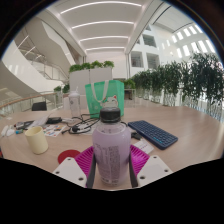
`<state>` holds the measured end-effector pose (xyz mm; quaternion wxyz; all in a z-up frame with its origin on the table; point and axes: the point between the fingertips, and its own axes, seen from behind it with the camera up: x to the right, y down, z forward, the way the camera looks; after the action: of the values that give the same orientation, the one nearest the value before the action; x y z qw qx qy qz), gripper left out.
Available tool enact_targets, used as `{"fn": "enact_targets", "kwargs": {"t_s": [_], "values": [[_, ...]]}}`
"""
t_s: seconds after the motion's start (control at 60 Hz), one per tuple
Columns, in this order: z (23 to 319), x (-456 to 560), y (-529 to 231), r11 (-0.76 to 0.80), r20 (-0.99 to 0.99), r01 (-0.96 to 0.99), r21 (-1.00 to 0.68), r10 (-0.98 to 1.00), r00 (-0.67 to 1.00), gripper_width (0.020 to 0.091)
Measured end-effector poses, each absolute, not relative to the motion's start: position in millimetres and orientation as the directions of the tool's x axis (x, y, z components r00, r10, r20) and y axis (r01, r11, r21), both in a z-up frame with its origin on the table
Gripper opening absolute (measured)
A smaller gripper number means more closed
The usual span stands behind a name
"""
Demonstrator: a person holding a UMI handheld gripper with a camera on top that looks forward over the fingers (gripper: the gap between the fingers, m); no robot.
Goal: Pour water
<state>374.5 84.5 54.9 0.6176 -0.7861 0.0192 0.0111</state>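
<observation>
The gripper (111, 160) is clamping a clear water bottle (111, 140) between its two pink-padded fingers (85, 158), and the bottle is standing upright with its long axis vertical and its grey cap still on. Ahead of the fingers and off to one side on the table (180, 150), a pale cup (37, 140) is waiting, with a red coaster (68, 155) lying between it and the bottle. Pouring is likely calling for a tilt toward that cup, and the cap looks like an obstacle.

An open office atrium is showing here: long ceiling lights (100, 22) are glowing overhead, white balconies (25, 60) are curving past on several floors, potted plants (185, 80) are lining the hall, and a keyboard (152, 133) and cables (55, 126) are lying on the desk (185, 140).
</observation>
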Motion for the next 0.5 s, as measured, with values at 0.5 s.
{"fn": "enact_targets", "kwargs": {"t_s": [0.5], "values": [[224, 338, 135, -0.26, 0.456, 0.444, -0.858, 0.016, 0.89, 0.0405]]}}
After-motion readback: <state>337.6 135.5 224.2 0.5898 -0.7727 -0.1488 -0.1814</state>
